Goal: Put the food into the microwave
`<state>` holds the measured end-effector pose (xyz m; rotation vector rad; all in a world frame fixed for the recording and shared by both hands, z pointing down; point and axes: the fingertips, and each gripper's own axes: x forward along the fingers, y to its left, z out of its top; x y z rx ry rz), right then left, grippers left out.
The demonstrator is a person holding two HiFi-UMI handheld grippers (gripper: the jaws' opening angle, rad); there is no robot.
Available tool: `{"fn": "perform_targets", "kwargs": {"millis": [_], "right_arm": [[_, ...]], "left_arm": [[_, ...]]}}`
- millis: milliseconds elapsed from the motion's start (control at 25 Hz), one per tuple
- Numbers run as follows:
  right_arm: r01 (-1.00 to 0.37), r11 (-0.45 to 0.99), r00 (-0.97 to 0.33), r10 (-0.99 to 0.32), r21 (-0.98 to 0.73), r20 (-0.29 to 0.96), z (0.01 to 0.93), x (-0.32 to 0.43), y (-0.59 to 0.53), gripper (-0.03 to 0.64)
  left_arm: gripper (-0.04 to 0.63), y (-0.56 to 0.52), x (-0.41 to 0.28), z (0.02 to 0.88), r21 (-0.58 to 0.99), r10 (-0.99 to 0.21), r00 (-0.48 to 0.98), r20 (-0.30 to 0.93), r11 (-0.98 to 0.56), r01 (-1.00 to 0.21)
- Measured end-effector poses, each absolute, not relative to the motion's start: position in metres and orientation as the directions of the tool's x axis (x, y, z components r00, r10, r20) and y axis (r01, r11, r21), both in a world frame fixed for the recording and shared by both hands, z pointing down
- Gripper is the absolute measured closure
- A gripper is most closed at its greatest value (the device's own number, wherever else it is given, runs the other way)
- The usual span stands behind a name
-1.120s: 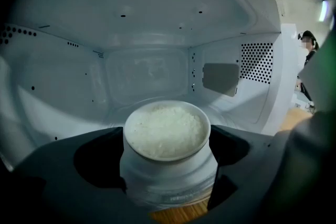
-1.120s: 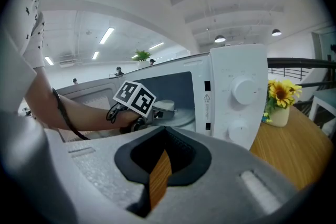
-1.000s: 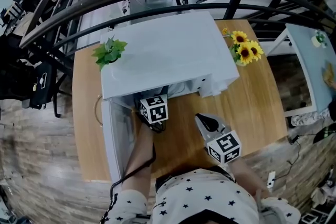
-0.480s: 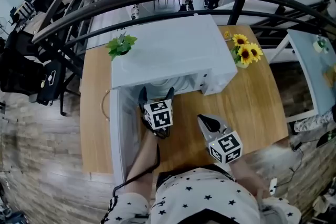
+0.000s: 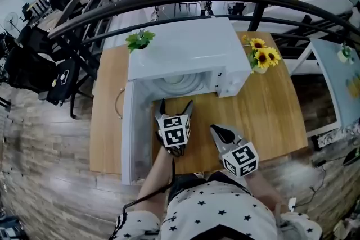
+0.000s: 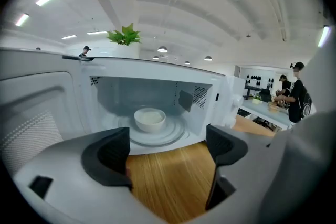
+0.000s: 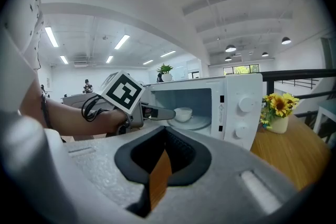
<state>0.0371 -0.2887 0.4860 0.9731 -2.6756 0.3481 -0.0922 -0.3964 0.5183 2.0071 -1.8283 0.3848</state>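
The white bowl (image 6: 150, 118) of food sits on the turntable (image 6: 167, 136) inside the microwave (image 5: 185, 48), so I judge only the open door (image 5: 136, 137) needs dealing with. My left gripper (image 6: 168, 147) hangs just outside the cavity, jaws spread wide and empty. My right gripper (image 7: 161, 160) is pressed together on nothing. The risk is that swinging the door while the left gripper stands in its arc would clip it, or that a forward drift would knock the bowl off centre.

The microwave (image 5: 185, 50) stands open-mouthed, its door (image 5: 135, 137) walling the left side; a bowl (image 6: 150, 118) seemingly occupies the turntable's middle.
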Motion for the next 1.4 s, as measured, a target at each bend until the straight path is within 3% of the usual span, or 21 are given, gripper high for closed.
{"fn": "perform_targets", "kwargs": {"millis": [80, 280, 440, 560, 840, 1400], "right_arm": [[-0.649, 0.750, -0.742, -0.586, -0.130, 0.325, 0.483, 0.041, -0.279, 0.611], [-0.643, 0.757, -0.749, -0.588, -0.119, 0.305, 0.477, 0.053, -0.250, 0.611], [-0.641, 0.759, -0.752, -0.593, -0.113, 0.288, 0.476, 0.064, -0.222, 0.611], [-0.643, 0.759, -0.753, -0.602, -0.105, 0.266, 0.467, 0.076, -0.204, 0.611], [-0.640, 0.761, -0.759, -0.606, -0.107, 0.236, 0.460, 0.101, -0.151, 0.611], [-0.655, 0.748, -0.752, -0.630, -0.106, 0.196, 0.453, 0.139, -0.075, 0.611]], "left_arm": [[0.169, -0.380, -0.086, 0.513, 0.116, -0.888, 0.108, 0.446, -0.062, -0.991], [0.404, -0.334, -0.082, 0.501, 0.114, -0.906, 0.030, 0.423, 0.021, -0.993], [0.460, -0.291, -0.070, 0.497, 0.145, -0.917, 0.012, 0.399, 0.050, -0.988], [0.550, -0.261, -0.059, 0.490, 0.131, -0.922, -0.021, 0.386, 0.077, -0.988], [0.587, -0.185, -0.040, 0.488, 0.175, -0.919, -0.040, 0.393, 0.117, -0.978], [0.592, -0.083, 0.006, 0.473, 0.169, -0.926, 0.042, 0.374, 0.024, -0.985]]}}
